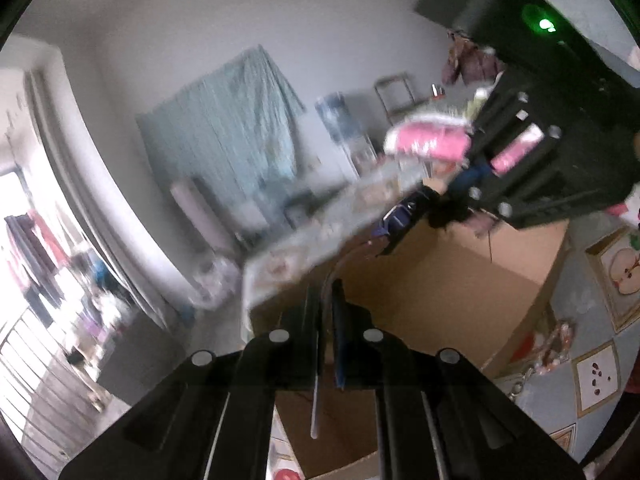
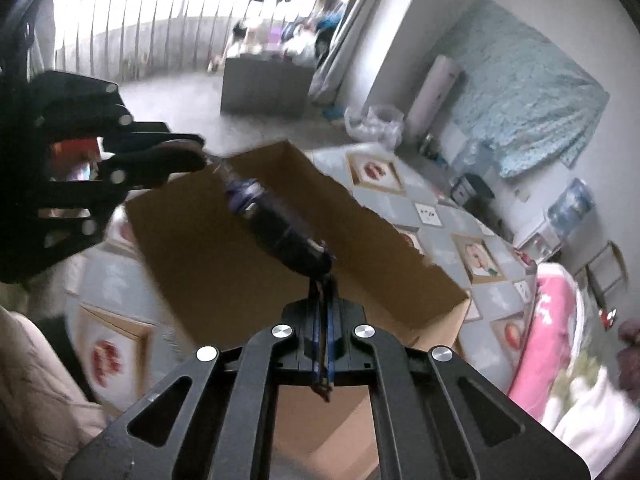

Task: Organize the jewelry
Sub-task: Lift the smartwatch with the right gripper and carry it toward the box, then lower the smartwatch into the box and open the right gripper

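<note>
A dark beaded necklace (image 2: 276, 224) hung stretched between the 2 grippers, above an open cardboard box (image 2: 224, 256). The right gripper (image 2: 325, 300) was clamped on its near end, the left gripper (image 2: 188, 152) pinched its clear cord at the far end. The box walls lay below both, with the patterned tablecloth (image 2: 440, 216) around.
</note>
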The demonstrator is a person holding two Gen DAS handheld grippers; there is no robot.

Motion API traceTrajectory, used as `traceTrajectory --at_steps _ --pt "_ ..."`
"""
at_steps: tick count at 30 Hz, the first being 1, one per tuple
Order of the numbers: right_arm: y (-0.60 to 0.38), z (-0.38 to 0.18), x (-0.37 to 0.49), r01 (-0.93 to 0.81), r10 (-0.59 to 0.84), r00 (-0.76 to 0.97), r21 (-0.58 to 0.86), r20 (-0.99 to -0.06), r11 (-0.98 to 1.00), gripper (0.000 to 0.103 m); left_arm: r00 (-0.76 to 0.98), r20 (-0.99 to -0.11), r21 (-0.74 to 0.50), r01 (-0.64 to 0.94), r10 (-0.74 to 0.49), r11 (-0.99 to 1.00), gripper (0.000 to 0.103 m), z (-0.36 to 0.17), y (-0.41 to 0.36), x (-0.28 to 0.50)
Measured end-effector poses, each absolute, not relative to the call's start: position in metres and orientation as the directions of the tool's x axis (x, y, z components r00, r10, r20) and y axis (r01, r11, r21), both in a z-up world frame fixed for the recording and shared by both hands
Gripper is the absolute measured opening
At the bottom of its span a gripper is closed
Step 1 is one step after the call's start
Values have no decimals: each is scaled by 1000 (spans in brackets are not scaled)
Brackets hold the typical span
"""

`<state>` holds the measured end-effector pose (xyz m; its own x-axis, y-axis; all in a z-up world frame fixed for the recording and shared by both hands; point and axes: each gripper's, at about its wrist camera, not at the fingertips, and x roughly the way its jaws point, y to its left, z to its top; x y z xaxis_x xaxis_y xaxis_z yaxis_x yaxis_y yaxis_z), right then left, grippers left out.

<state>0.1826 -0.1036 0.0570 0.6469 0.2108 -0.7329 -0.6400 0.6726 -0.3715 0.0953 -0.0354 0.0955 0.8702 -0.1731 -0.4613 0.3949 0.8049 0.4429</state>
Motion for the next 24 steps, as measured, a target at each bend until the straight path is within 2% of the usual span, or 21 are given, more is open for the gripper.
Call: traceTrajectory --at_steps 7,9,13,14,16,17,18,24 --pt "-69 12 229 -724 96 629 -537 -772 433 1 756 -632 361 482 -171 798 8 66 -38 133" --pt "-63 -12 239 -744 34 630 -590 -776 313 5 723 -666 323 502 -184 802 8 61 -38 136" --pt "-65 -61 238 -748 -98 654 -660 -750 64 5 664 -711 225 529 -233 818 8 58 -31 136" --pt "-69 -71 233 -731 -126 678 -683 -724 -8 8 659 -713 211 528 -240 823 8 58 -30 133" --pt "-76 -79 225 -705 -144 708 -705 -691 -85 23 654 -709 176 528 -266 831 8 61 -24 127" --pt "-79 -78 222 -701 -141 712 -707 -688 -91 33 653 -704 159 527 -278 835 8 63 -21 124" --pt "-83 -74 219 -706 -140 707 -705 -693 -74 35 652 -701 146 527 -289 837 8 66 -19 123" --pt "-106 -17 219 -693 -115 698 -707 -707 145 41 692 -658 132 495 -297 859 8 78 -8 109"
